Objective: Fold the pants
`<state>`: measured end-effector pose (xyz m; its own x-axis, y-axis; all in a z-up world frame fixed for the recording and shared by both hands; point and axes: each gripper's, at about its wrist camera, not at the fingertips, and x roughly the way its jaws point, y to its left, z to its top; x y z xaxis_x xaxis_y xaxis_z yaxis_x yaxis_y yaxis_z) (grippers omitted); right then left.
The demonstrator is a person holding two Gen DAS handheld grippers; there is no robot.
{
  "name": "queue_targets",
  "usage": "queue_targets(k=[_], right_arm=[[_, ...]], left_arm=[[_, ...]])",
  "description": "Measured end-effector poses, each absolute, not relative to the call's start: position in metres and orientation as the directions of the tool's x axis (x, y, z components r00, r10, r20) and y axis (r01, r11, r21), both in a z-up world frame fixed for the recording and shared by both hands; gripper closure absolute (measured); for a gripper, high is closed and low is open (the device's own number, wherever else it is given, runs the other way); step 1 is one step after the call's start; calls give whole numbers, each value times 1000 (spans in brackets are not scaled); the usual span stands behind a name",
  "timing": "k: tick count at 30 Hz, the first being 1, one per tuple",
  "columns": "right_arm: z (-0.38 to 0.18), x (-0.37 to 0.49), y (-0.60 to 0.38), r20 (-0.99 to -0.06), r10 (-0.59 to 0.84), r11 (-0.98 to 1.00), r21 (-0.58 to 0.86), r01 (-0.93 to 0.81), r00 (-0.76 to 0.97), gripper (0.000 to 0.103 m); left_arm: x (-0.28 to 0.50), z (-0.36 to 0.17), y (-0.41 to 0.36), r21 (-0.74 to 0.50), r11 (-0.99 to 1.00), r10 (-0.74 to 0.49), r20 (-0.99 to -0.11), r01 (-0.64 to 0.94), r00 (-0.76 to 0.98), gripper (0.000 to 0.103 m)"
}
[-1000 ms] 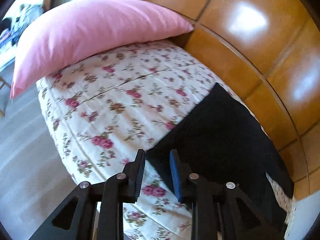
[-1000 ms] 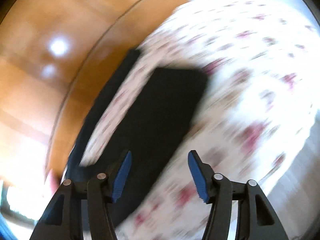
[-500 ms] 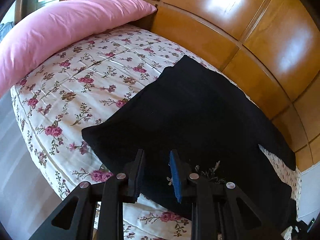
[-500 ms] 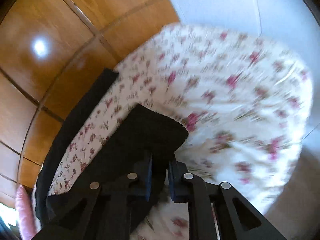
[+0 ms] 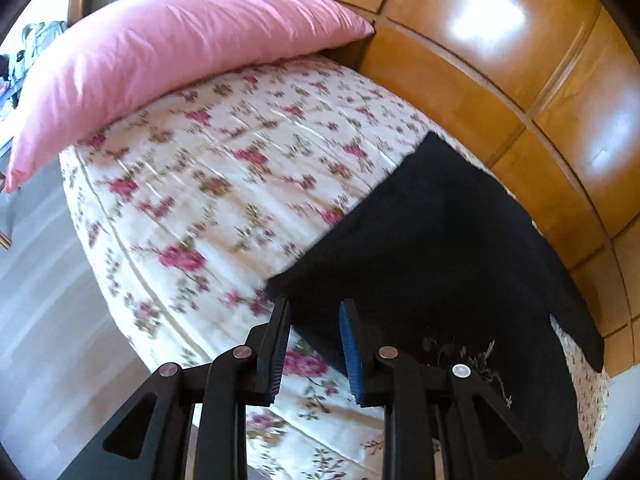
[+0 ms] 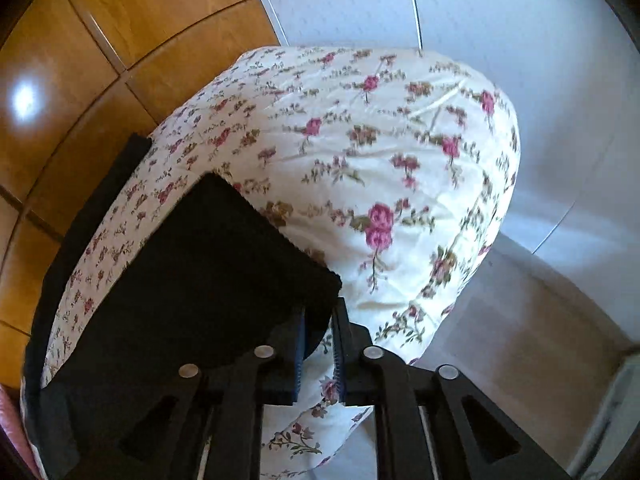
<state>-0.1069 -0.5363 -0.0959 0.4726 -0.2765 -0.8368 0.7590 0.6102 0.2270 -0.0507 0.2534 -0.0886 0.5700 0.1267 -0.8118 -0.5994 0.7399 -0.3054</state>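
Pinching nothing that can be made out for certain, the left gripper [image 5: 314, 334] hangs with its jaws a narrow gap apart over the near corner of the black fabric pants [image 5: 432, 248]; whether the cloth is caught between its blue pads cannot be told. The right gripper [image 6: 318, 344] has its jaws opening, a fold of the pants' hem corner [image 6: 320, 292] sitting between them, the pads not clearly pressing it. No brand, label or writing can be read anywhere. The pants are plain black, lying spread and mostly flat on the white quilted bedspread printed with pink roses [image 5: 224, 184]. In the right wrist view one leg [image 6: 208, 264] lies near the gripper and a second dark strip [image 6: 100, 208] runs along the bedspread's far edge. Beyond the bedspread stand glossy orange-brown wooden panels [image 5: 472, 80]. A long pink pillow [image 5: 160, 52] rests at the bedspread's far end.
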Motion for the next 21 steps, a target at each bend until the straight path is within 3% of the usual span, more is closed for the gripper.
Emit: queue_targets(k=[3, 4, 7, 12, 16, 21], right_arm=[[-75, -113, -539, -818, -336, 584, 208, 784, 468, 44], [-65, -112, -535, -795, -356, 588, 217, 779, 491, 39], [-48, -93, -513, -753, -320, 662, 256, 704, 575, 39], [-47, -23, -443, -745, -64, 829, 331, 451, 664, 39], [-64, 26, -383, -765, 101, 890, 355, 286, 636, 39], [-88, 53, -340, -790, 197, 907, 372, 199, 580, 39]], left_arm=[[-52, -75, 266, -339, 732, 116, -793, -591, 598, 78], [-51, -71, 268, -342, 734, 115, -789, -586, 604, 77], [-38, -55, 275, -369, 749, 87, -769, -550, 634, 74], [13, -30, 274, -409, 797, -9, -744, -444, 668, 71], [69, -23, 271, -420, 828, -96, -760, -372, 643, 67], [144, -26, 267, -365, 872, -126, -811, -326, 571, 64]])
